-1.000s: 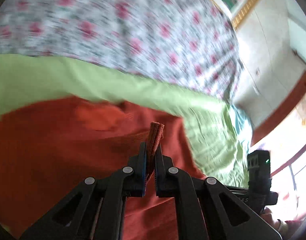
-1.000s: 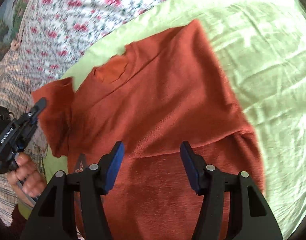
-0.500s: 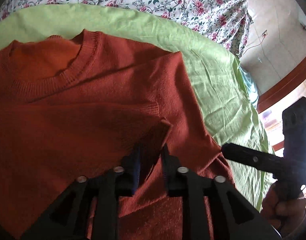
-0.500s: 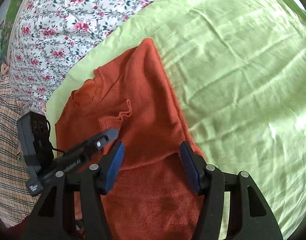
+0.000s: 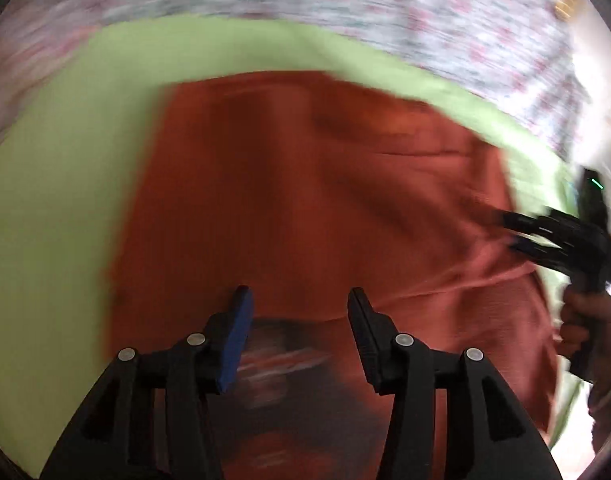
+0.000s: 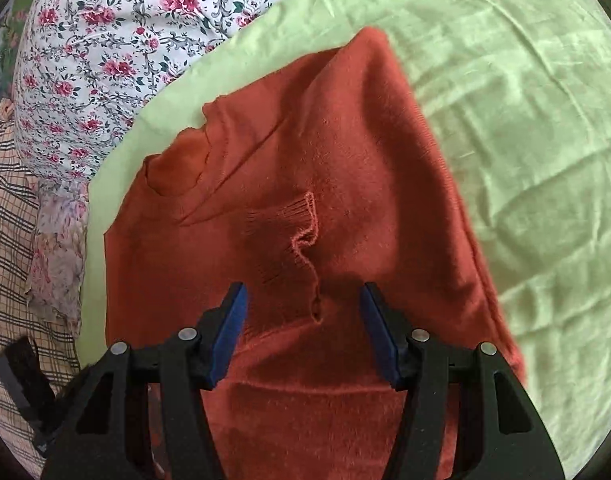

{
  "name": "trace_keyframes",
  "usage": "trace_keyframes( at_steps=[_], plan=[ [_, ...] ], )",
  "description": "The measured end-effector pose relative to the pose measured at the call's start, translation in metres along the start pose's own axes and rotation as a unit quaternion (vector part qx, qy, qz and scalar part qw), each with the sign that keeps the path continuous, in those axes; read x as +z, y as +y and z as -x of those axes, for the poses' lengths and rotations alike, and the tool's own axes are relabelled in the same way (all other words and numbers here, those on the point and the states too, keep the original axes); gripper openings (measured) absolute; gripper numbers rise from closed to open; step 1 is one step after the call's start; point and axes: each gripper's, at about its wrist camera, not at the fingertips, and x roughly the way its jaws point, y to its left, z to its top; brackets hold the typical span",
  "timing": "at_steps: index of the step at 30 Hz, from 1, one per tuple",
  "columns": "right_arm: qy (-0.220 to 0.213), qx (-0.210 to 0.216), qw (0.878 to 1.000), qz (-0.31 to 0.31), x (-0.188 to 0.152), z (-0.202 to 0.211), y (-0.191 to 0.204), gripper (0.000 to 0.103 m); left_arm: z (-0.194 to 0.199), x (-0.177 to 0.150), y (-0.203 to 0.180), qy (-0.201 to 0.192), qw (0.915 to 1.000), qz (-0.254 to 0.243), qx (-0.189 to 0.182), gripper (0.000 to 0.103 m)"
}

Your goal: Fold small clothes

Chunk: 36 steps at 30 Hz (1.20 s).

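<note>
Right wrist view is showing both grippers, right gripper and left gripper, spread empty over the rust sweater, lying on a green sheet beside floral bedding.

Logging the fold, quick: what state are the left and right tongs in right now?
Left tongs: open, holding nothing, over the orange sweater.
Right tongs: open, holding nothing, over the sleeve cuff.
</note>
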Motion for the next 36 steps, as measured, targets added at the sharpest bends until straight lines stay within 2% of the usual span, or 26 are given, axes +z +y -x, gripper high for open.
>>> trace_keyframes(
  at_steps=[1,3,5,6,7,10,12,16,18,21,24,29,33,36],
  plan=[
    [0.000,0.000,1.000,0.004,0.001,-0.003,0.002,0.059,0.001,-0.004,0.021,0.000,0.9994,0.024,0.027,0.049],
    [0.000,0.000,1.000,0.013,0.003,-0.006,0.008,0.054,-0.001,-0.007,0.059,0.006,0.9962,0.069,0.053,0.048],
    [0.008,0.008,1.000,0.021,0.004,-0.010,0.012,0.028,-0.004,-0.004,0.074,0.004,0.9943,0.084,0.066,0.048],
    [0.014,0.007,1.000,0.026,0.005,-0.014,0.016,0.021,-0.007,-0.002,0.077,0.006,0.9941,0.083,0.070,0.048],
    [0.017,0.007,0.999,0.031,0.006,-0.015,0.019,0.008,-0.012,0.001,0.077,0.009,0.9945,0.078,0.069,0.048],
    [0.018,0.009,0.998,0.052,0.010,-0.010,0.034,0.008,-0.024,0.006,0.067,0.012,0.9952,0.057,0.079,0.048],
    [-0.004,0.021,0.998,0.057,0.016,0.005,0.044,0.007,-0.027,0.007,0.063,0.009,0.9947,0.047,0.092,0.048],
    [-0.096,0.060,0.992,0.058,0.030,0.066,0.052,0.007,-0.020,-0.001,0.060,0.006,0.9966,0.042,0.070,0.050],
    [-0.115,0.056,0.991,0.047,0.033,0.076,0.042,0.007,-0.019,-0.006,0.060,0.010,0.9967,0.032,0.074,0.049],
    [-0.086,0.041,0.995,0.010,0.030,0.055,0.014,0.007,-0.021,-0.006,0.061,0.015,0.9959,0.029,0.084,0.048],
    [-0.062,0.025,0.998,-0.011,0.019,0.031,-0.003,0.007,-0.025,0.000,0.065,0.018,0.9950,0.054,0.082,0.045],
    [-0.063,-0.009,0.998,0.011,0.009,0.024,-0.006,0.007,-0.027,0.003,0.072,0.020,0.9946,0.059,0.082,0.043],
    [-0.037,-0.050,0.998,0.030,0.009,0.006,-0.013,0.007,-0.023,0.001,0.079,0.023,0.9943,0.070,0.077,0.042],
    [-0.034,-0.062,0.997,0.016,0.006,0.010,-0.022,0.010,-0.019,-0.001,0.081,0.028,0.9947,0.068,0.072,0.041]
  ],
)
